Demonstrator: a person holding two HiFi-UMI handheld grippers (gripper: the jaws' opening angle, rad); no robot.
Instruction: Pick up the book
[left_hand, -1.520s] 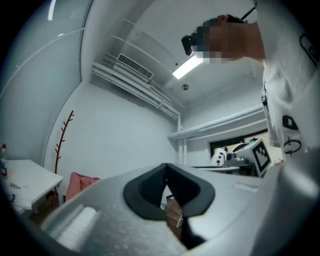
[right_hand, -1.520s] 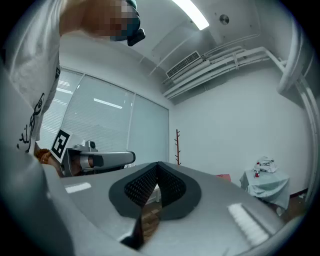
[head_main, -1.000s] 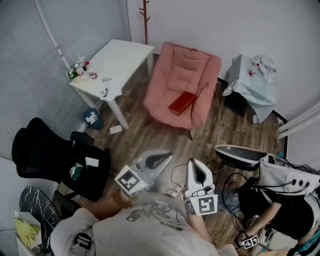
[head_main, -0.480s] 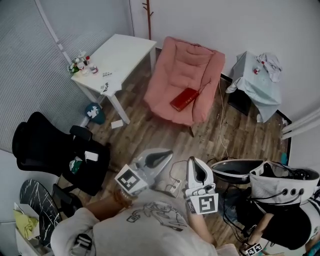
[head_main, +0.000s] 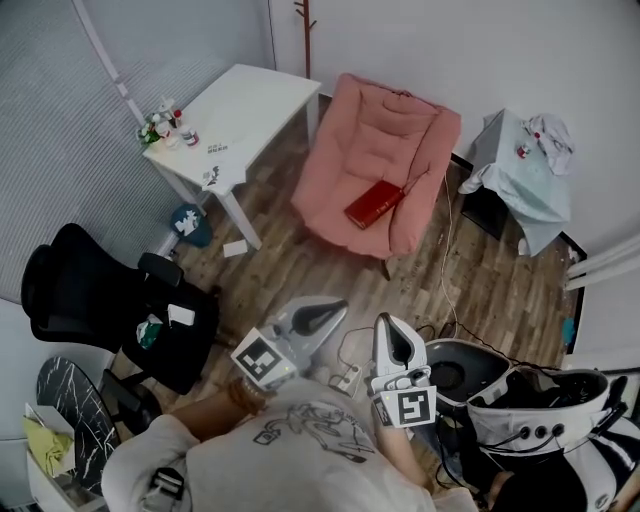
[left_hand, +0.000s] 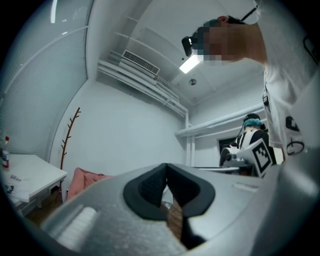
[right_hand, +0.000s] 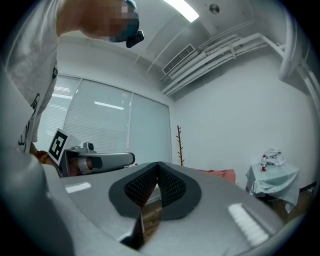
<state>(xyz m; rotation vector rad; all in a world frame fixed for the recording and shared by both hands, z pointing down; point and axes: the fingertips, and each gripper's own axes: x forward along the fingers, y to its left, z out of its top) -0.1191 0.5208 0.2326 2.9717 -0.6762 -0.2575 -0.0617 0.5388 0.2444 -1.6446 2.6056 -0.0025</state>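
Both claws closed, empty; red book (head_main: 374, 204) on pink armchair (head_main: 383, 150).

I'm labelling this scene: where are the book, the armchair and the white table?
book (head_main: 374, 204), head view, middle of its red cover.
armchair (head_main: 388, 132), head view, pink backrest cushion.
white table (head_main: 250, 106), head view, bare part of its top.

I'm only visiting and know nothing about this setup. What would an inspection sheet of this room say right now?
Surface: wooden floor.
Job's things: red book lies on the seat of the pink armchair, untouched.
Clutter: small bottles on the white table; paper scrap on the floor.
Grippers: left gripper and right gripper both shut, empty, apart from the book.
Cables: white cable trails over the floor beside the armchair.
Surroundings: black office chair, cloth-covered side table, window blinds.
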